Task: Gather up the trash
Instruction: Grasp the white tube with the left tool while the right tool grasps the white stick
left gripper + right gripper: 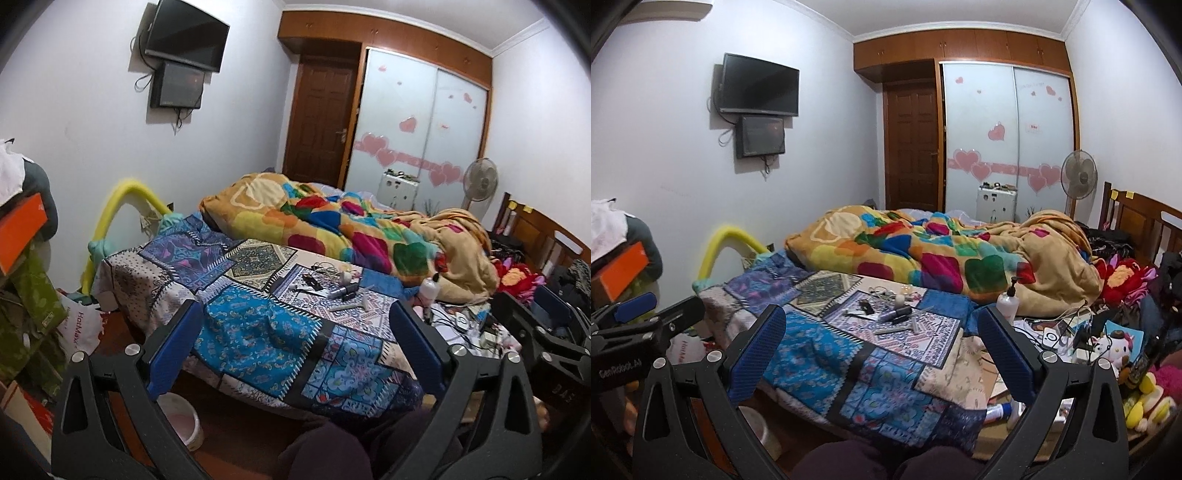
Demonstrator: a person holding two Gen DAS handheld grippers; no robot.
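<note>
Small loose items (pixel 341 286) lie on the patterned blue bedspread (pixel 258 321): wrappers, a dark tube, strips of paper and cords. They also show in the right wrist view (pixel 894 314). A pink-and-white bin (pixel 181 421) stands on the floor by the bed's near corner. My left gripper (pixel 295 336) is open and empty, held above the bed's near end. My right gripper (pixel 882 336) is open and empty beside it; it also shows in the left wrist view (pixel 546 325). The left gripper appears at the left edge of the right wrist view (pixel 646 310).
A colourful quilt (pixel 351 229) is heaped across the bed. A white pump bottle (pixel 1008 302) stands by cords, chargers and plush toys (pixel 1108 343) on the right. Boxes and bags (pixel 29 280) pile up at the left wall. A fan (pixel 1078 175) stands by the wardrobe.
</note>
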